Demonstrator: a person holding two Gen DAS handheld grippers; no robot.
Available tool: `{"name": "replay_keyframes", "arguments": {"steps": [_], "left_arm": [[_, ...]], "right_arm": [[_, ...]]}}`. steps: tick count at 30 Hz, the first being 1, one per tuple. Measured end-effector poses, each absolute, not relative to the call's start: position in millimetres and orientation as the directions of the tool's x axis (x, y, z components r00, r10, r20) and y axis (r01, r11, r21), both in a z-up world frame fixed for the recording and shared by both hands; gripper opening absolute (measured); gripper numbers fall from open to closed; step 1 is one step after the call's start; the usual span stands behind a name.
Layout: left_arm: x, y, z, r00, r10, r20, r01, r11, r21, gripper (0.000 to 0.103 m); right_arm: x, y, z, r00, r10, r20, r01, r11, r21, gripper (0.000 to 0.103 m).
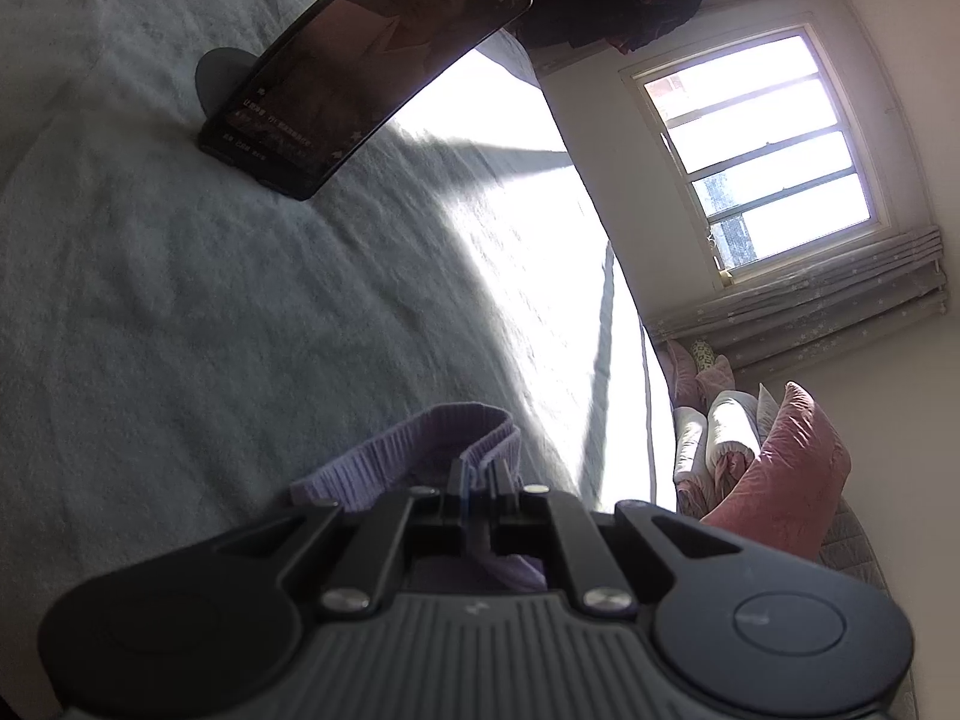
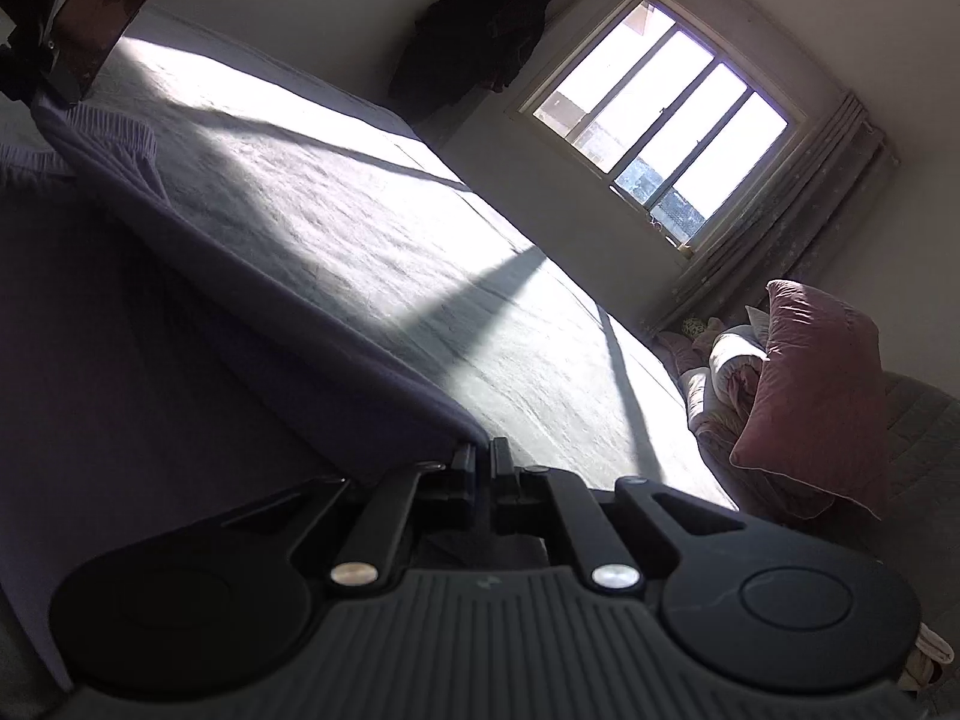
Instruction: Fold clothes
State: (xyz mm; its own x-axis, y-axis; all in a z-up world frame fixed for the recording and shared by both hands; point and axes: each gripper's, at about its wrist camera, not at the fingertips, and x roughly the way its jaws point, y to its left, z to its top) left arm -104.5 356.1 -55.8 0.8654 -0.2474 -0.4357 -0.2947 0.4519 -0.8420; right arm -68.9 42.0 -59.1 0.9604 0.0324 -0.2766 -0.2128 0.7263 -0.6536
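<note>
A phone (image 1: 366,66) stands propped on a dark stand on the pale grey bed cover (image 1: 180,312), well beyond the garment and leaning back, its screen lit with a picture and lines of text; in the right wrist view the same phone shows at the far upper left, above the garment's gathered band; a barred window (image 2: 660,120) throws hard sunlight and long shadows across the bed; a dark piece of clothing (image 2: 480,42) hangs on the wall beside the window, and curtains (image 1: 840,312) hang along its sides; a pink pillow (image 2: 822,396) and rolled bedding (image 1: 726,432) are piled at the far right of the bed, well apart from the work; the lilac garment (image 2: 150,330) lies partly on the cover, its ribbed elastic band (image 1: 420,450) curling up just ahead of the left gripper (image 1: 480,480), whose jaws are clenched on that band; the right gripper (image 2: 483,459) is pinched tight on the garment's lower corner, the smooth fabric stretching as a taut straight edge from there towards the band at upper left.
</note>
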Motion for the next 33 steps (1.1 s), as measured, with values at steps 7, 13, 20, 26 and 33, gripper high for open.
{"name": "replay_keyframes", "arguments": {"steps": [7, 13, 20, 26, 33], "left_arm": [[-106.5, 373.2, -55.1, 0.844, -0.242, -0.478, -0.317, 0.492, -0.811, 0.005], [-112.2, 380.2, -56.4, 0.807, -0.242, -0.538, -0.349, 0.538, -0.767, 0.005], [-111.2, 374.8, -57.6, 0.747, -0.216, -0.629, -0.376, 0.643, -0.668, 0.006], [-111.6, 367.9, -50.5, 0.752, -0.178, -0.634, -0.379, 0.671, -0.637, 0.021], [-103.5, 367.1, -31.7, 0.834, -0.16, -0.528, -0.292, 0.685, -0.668, 0.042]], "right_arm": [[-122.3, 51.5, -61.1, 0.969, 0.028, -0.246, -0.215, 0.59, -0.778, 0.003], [-144.3, 54.2, -80.4, 0.94, 0.065, -0.336, -0.317, 0.538, -0.781, 0.003], [-137.5, 46.4, -88.1, 0.899, 0.069, -0.433, -0.394, 0.561, -0.728, 0.003], [-132.5, 48.1, -92.0, 0.877, 0.075, -0.475, -0.422, 0.593, -0.686, 0.007], [-123.3, 37.1, -69.3, 0.82, 0.161, -0.549, -0.478, 0.72, -0.503, 0.015]]}}
